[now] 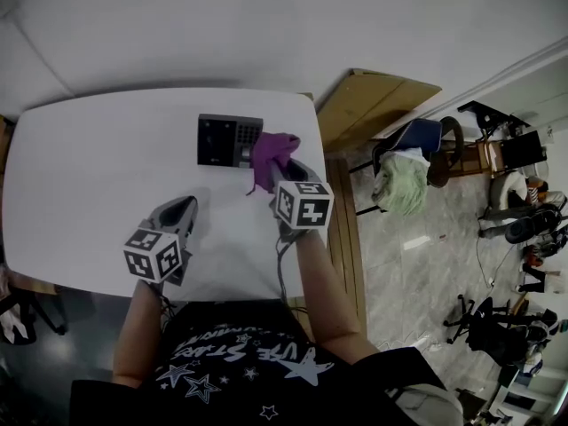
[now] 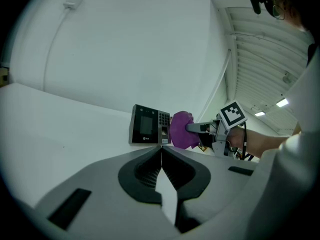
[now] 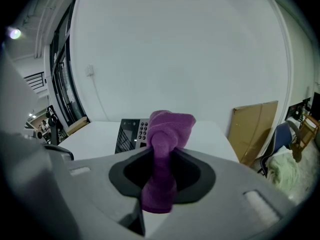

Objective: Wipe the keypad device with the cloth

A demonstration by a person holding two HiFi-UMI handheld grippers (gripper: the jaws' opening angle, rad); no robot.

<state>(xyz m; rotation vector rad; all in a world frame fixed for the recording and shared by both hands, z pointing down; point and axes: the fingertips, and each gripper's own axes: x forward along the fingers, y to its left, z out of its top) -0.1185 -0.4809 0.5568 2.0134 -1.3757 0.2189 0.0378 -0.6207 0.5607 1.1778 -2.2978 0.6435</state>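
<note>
On the white table, toward the far edge, sits the keypad device. It's a dark wall-terminal type unit with a screen on the left and number keys on the right. The right gripper is clamped on a purple cloth, with a knotted wad poking out past the jaws and a tail hanging behind them. The wad is right at the device's key side. I can't tell for sure whether it's actually pressing on it or just hovering.

The left gripper is parked nearer the person, well apart from the device, with its jaws closed together on nothing.

My take on doing the wipe well:
- Lead with the wad, not the jaw tips, so no hard plastic scrapes the screen.
- Sweep from the keys across to the screen with light pressure, because the unit looks light and will probably skate.
- Bringing the idle left gripper up against the device's left edge to brace it would help.

The tabletop around the device is bare, so nothing blocks the stroke. Off the right edge there's a cardboard panel leaning by the wall, then a chair and a pale green bundle, all clear of the work. The only real risk I see is nudging the device toward the table's back edge.
</note>
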